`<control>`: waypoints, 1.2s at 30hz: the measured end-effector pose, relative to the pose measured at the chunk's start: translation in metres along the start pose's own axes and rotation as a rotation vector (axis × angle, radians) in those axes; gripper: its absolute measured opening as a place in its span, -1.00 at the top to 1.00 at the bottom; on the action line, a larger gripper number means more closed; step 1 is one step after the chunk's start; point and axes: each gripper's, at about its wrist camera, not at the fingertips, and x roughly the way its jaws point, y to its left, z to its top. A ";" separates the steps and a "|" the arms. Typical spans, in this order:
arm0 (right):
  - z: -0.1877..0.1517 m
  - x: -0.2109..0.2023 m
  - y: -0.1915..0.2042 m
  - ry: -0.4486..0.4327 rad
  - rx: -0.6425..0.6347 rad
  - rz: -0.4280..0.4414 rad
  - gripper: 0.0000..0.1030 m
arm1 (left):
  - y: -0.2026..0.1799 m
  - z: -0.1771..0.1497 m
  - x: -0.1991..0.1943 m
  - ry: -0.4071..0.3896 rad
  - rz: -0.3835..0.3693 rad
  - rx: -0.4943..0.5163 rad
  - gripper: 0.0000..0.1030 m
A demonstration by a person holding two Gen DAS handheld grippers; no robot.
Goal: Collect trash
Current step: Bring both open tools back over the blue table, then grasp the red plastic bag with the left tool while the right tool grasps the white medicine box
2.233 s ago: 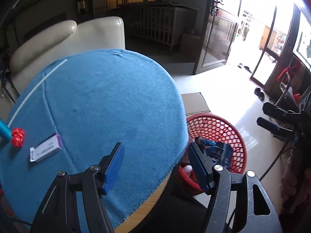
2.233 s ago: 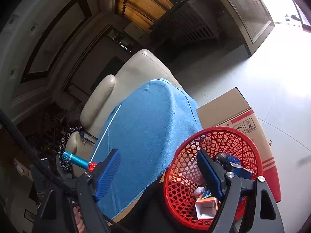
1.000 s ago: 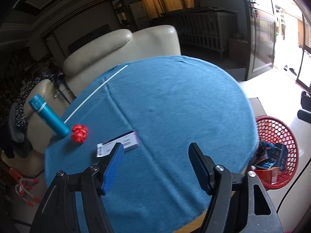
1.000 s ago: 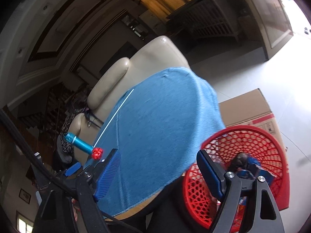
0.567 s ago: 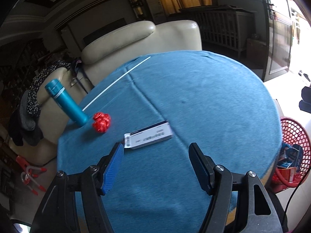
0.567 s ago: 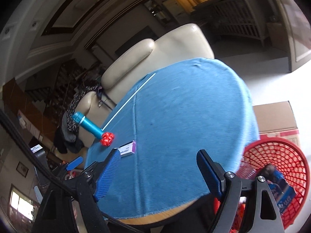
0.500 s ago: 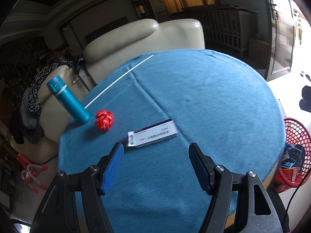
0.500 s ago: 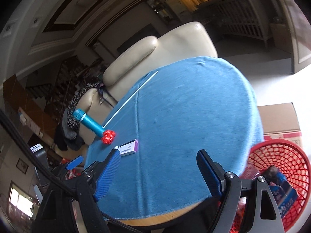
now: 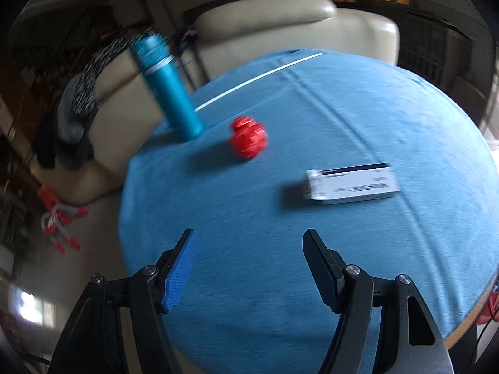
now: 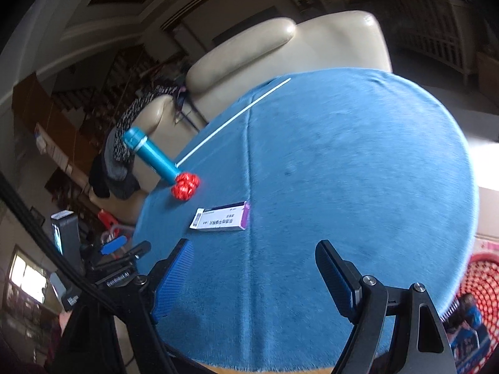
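Observation:
A white and purple carton (image 9: 352, 185) lies flat on the round table with the blue cloth (image 9: 358, 118); it also shows in the right wrist view (image 10: 222, 219). A crumpled red wrapper ball (image 9: 249, 137) sits to its left, also seen in the right wrist view (image 10: 185, 186). My left gripper (image 9: 249, 265) is open and empty above the table's near side, short of both. My right gripper (image 10: 254, 275) is open and empty over the near edge, just this side of the carton. A red mesh basket (image 10: 482, 283) with trash stands on the floor at right.
A teal flask (image 9: 167, 88) stands at the table's left edge behind the red ball. A cream leather armchair (image 9: 280, 28) is behind the table, with dark clothes (image 9: 75, 103) draped on its arm. A cardboard box (image 10: 488, 215) sits by the basket.
Both grippers have swung left, away from the basket and over the table. The carton, red ball and flask have come closer and larger in the left view. Both jaws stay open.

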 end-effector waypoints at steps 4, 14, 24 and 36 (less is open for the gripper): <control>0.010 0.039 0.012 0.066 -0.051 0.022 -0.61 | 0.023 0.001 0.012 0.023 -0.002 -0.039 -0.37; 0.045 0.139 0.034 0.196 -0.158 0.108 -0.61 | 0.054 0.050 0.054 0.088 -0.135 -0.050 -0.37; 0.078 0.207 0.056 0.300 -0.334 0.194 -0.61 | 0.053 0.119 0.120 0.170 -0.335 -0.056 -0.37; 0.036 0.232 0.082 0.478 -0.594 0.165 -0.61 | 0.030 0.138 0.158 0.232 -0.403 -0.046 -0.30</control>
